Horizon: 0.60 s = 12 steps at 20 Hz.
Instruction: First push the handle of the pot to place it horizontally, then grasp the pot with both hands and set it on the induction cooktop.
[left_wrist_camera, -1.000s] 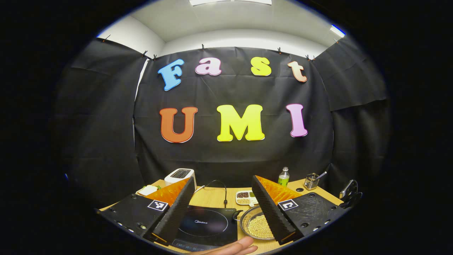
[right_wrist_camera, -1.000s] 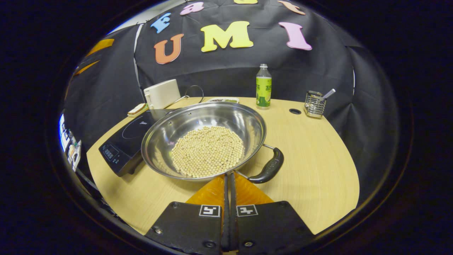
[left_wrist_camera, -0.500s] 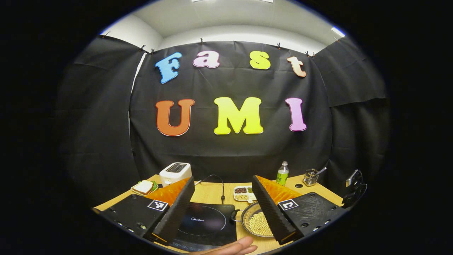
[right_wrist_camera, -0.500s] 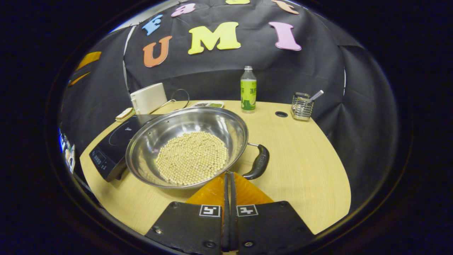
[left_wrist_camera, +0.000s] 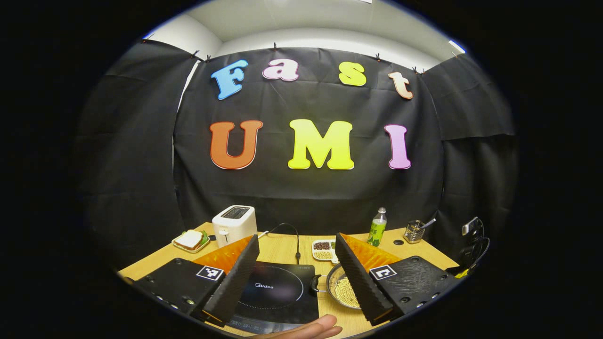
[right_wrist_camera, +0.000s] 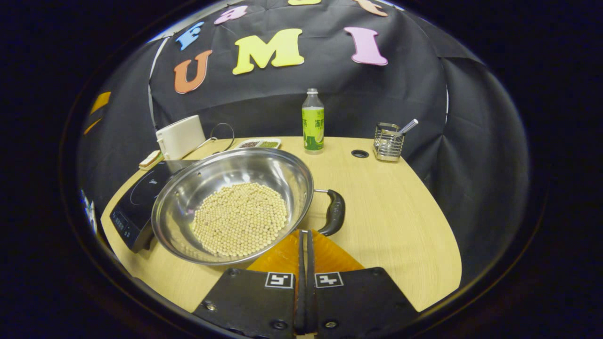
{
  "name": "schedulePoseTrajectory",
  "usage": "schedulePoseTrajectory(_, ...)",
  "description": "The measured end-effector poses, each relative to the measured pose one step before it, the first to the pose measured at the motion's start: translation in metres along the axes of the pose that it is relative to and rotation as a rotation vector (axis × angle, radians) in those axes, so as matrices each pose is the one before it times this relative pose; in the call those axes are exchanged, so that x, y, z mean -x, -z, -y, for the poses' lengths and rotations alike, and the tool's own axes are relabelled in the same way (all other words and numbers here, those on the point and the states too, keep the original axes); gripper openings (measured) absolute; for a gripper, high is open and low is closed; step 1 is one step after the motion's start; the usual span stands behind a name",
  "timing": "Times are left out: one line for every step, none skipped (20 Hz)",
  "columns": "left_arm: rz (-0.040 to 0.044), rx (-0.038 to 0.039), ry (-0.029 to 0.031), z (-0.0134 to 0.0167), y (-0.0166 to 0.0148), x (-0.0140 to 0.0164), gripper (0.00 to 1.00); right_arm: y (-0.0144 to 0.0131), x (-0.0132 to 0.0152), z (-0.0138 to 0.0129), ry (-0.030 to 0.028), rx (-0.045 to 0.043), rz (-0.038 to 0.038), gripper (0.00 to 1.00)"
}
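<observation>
The pot (right_wrist_camera: 233,207), a wide steel pan with a heap of pale beans in it, sits on the worktop (right_wrist_camera: 400,226) at centre-left of the right gripper view, its left rim just beside the induction cooktop (right_wrist_camera: 136,202). Its black side handle (right_wrist_camera: 333,213) lies at the pot's right edge, running toward the lower middle of the frame. The right gripper (right_wrist_camera: 304,235) has its fingers pressed together on nothing, the tips close to the handle's near end; contact cannot be confirmed.

In the left gripper view the left gripper (left_wrist_camera: 297,278) is spread wide and empty, held back from the worktop, with the cooktop's glass showing in the gap between its fingers and the pot at lower centre-right. A hand (left_wrist_camera: 301,329) shows at the bottom edge.

The step in hand looks to be the handle push. To do it well, keep the closed tips low against the handle's side, and push slowly so the pot pivots rather than slides into the cooktop or jolts the beans. The left gripper's wide opening suits taking the pot's far handle afterwards
</observation>
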<state>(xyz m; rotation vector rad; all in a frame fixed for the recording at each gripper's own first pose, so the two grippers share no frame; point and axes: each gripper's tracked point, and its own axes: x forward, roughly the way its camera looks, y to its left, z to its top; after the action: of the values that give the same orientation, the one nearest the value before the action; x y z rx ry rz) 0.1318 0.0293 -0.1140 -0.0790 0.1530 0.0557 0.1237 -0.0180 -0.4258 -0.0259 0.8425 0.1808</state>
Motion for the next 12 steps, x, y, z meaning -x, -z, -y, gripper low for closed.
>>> schedulePoseTrajectory(-0.00682, -0.00039, -0.00001, -0.00125, 0.00239, -0.00151, 0.97, -0.00115, -0.00071, 0.00157, 0.00431, -0.00068, -0.0005, 0.04)
schedulePoseTrajectory(-0.00806, -0.00061, 0.00008, -0.00027, 0.00355, -0.00126, 0.97, -0.00086, -0.00126, 0.00116, 0.00593, 0.00045, -0.00006, 0.01)
schedulePoseTrajectory(-0.00747, -0.00039, 0.00001, 0.00013, 0.00341, -0.00155, 0.97, -0.00152, -0.00134, 0.00136, 0.00676, 0.002, 0.00025, 0.01)
schedulePoseTrajectory(-0.00734, -0.00042, -0.00038, -0.00023, 0.00199, -0.00059, 0.97, -0.00121, -0.00194, 0.0012, 0.00669, 0.0024, 0.0017, 0.01)
schedulePoseTrajectory(-0.00576, -0.00042, 0.00084, 0.00029, 0.00199, -0.00105, 0.97, -0.00159, -0.00207, 0.00149, 0.00706, 0.00135, 0.00198, 0.04)
schedulePoseTrajectory(-0.0066, -0.00044, 0.00231, 0.00141, 0.0039, -0.00132, 0.97, -0.00125, -0.00097, 0.00125, 0.00636, -0.00123, 0.00217, 0.04)
schedulePoseTrajectory(-0.00696, 0.00153, 0.00121, 0.00123, 0.00159, -0.00086, 0.97, -0.00127, -0.00106, 0.00071, 0.00494, 0.00023, 0.00346, 0.04)
schedulePoseTrajectory(-0.00859, 0.00056, 0.00292, 0.00197, 0.00349, -0.00105, 0.97, -0.00056, -0.00149, 0.00071, 0.00429, -0.00246, 0.00078, 0.04)
schedulePoseTrajectory(-0.00852, -0.00184, 0.00305, 0.00173, 0.00378, -0.00146, 0.97, -0.00154, 0.00067, 0.00063, 0.00137, -0.00454, 0.00088, 0.04)
schedulePoseTrajectory(-0.00502, -0.00378, 0.00125, 0.00177, 0.00303, -0.00223, 0.97, -0.00129, -0.00034, -0.00097, -0.00153, -0.00347, 0.00186, 0.04)
schedulePoseTrajectory(-0.00772, -0.0028, 0.00193, 0.00179, 0.00314, -0.00343, 0.97, -0.00185, 0.00176, -0.00056, -0.00355, -0.00191, 0.00082, 0.04)
schedulePoseTrajectory(-0.01305, -0.00143, 0.00015, 0.00237, 0.00461, -0.00308, 0.97, -0.00213, 0.00164, -0.00088, -0.00423, -0.00162, 0.00329, 0.01)
